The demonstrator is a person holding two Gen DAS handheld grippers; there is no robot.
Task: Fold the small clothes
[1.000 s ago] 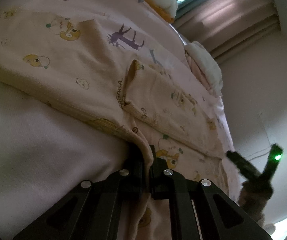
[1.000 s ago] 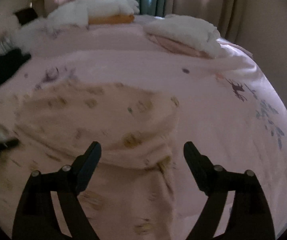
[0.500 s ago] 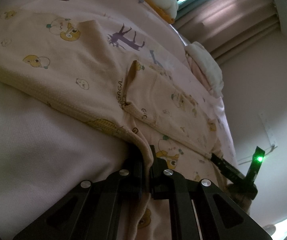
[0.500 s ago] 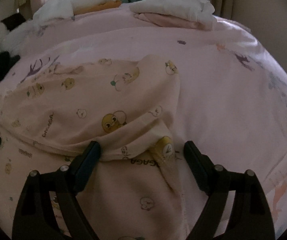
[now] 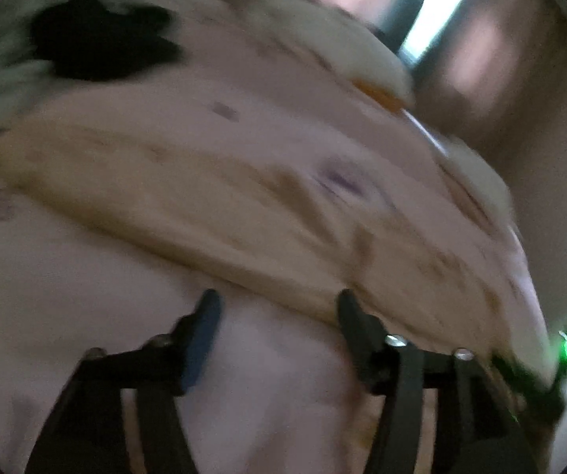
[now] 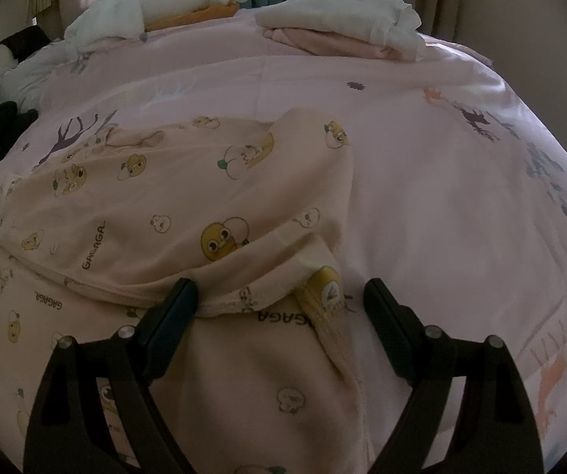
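My left fingers (image 5: 277, 320) have just been opening and now stand apart with nothing between them, the peach printed garment (image 6: 172, 205) lying just beyond their tips on the pink bed cover (image 6: 441, 197). My right fingers (image 6: 279, 300) are spread wide over its folded edge, the hem between them, unpinched.

Right gripper (image 6: 279, 308) jaws wide — straddling the folded garment (image 6: 188, 205).
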